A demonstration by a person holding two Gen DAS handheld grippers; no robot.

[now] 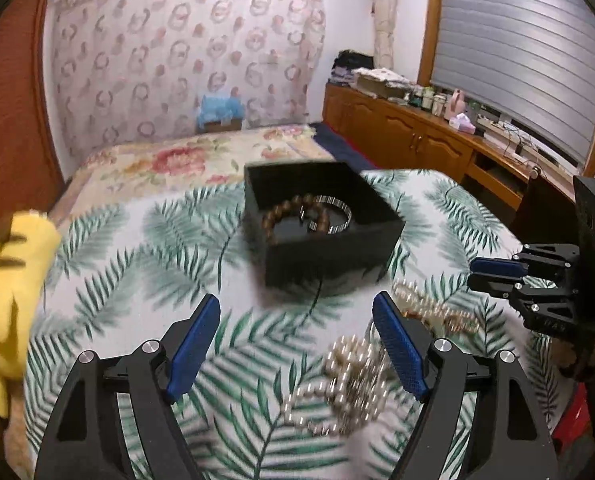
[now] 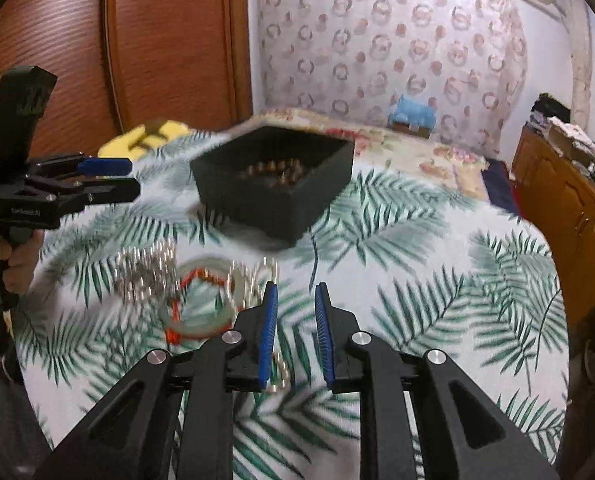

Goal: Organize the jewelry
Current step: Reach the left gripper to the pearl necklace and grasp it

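I found little legible text; in my right wrist view, the left gripper [image 2: 135,178] body carried a small pale printed mark, too blurred to read; in my left wrist view, the right gripper [image 1: 473,274] body showed faint embossed characters, likewise unreadable.

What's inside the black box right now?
Inside the black box, the left wrist view shows a brown bead bracelet and a silver metal bangle, overlapping. The near walls hide part of the floor, so anything lying there cannot be seen.
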